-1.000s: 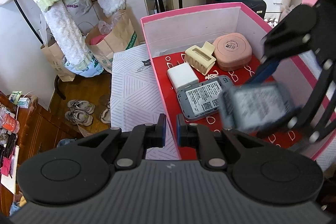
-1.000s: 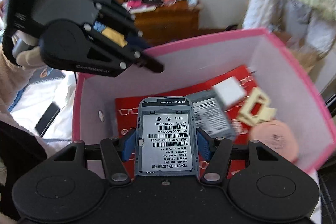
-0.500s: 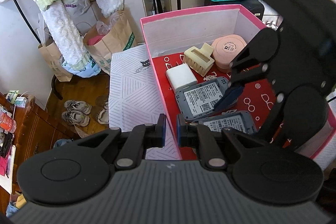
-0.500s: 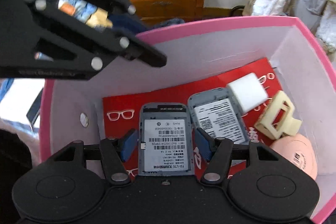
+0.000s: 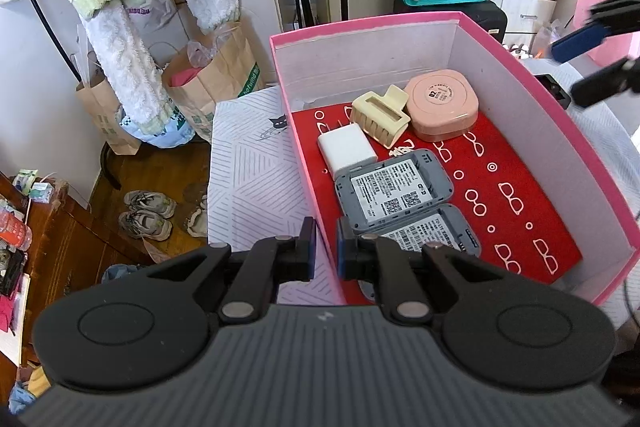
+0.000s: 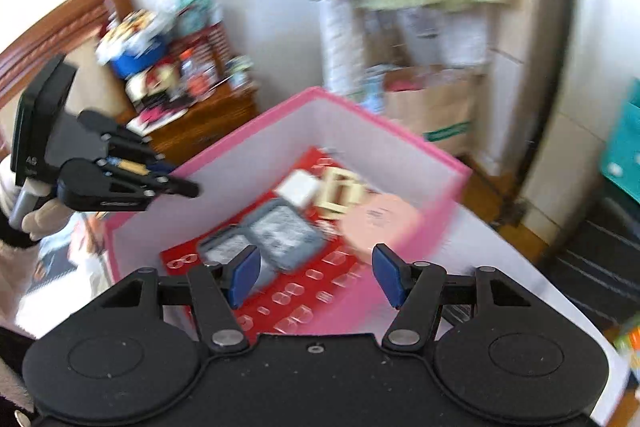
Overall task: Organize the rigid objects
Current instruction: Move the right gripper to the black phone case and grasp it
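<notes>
Second router [image 5: 430,239] lies in the pink box [image 5: 592,163] at 6 o'clock of the first; right hand-held gripper [image 6: 316,273] gapes empty, left hand-held gripper [image 5: 325,253] pinched together; next, fetching another item

You see a pink box [image 5: 568,131] with a red floor printed with white glasses. Inside lie two grey devices [image 5: 394,189], a white charger [image 5: 347,150], a cream clip [image 5: 380,117] and a peach case [image 5: 442,103].
</notes>
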`<state>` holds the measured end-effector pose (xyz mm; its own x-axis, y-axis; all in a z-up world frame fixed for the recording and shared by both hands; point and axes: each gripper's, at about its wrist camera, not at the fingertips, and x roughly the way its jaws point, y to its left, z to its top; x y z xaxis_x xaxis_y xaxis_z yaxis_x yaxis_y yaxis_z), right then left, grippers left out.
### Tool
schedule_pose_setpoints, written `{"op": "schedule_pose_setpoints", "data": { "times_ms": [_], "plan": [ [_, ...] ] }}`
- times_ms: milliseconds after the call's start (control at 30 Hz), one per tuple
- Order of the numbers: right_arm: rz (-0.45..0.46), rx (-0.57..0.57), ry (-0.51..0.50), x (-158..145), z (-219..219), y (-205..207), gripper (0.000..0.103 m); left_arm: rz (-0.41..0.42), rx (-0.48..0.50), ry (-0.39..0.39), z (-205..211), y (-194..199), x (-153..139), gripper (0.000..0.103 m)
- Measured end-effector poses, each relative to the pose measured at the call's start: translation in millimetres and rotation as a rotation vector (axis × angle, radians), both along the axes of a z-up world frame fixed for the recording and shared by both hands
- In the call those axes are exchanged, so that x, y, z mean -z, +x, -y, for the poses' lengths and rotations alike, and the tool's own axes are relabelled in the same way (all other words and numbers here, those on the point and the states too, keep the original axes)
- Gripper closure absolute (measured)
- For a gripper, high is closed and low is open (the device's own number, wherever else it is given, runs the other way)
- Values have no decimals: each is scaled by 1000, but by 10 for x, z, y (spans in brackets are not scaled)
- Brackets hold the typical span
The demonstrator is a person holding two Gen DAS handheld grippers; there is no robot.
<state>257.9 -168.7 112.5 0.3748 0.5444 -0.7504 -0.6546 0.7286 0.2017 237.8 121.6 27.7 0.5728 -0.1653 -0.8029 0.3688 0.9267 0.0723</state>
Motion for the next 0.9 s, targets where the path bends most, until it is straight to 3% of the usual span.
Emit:
{"op": "schedule_pose_setpoints", "data": {
  "times_ms": [233,400,633,900],
  "plan": [
    [54,205,8,146,676,-130,32,11,-11,8,8,-30,11,94],
    [123,304,-22,462,947,-111,28,30,-27,9,30,-68,8,94],
    [150,318,-61,868,1134,296,26,65,-8,57,55,-161,-16,96],
    [71,272,-32,1255,1214,793,26,72,18,83,57,-173,-10,96]
  ]
}}
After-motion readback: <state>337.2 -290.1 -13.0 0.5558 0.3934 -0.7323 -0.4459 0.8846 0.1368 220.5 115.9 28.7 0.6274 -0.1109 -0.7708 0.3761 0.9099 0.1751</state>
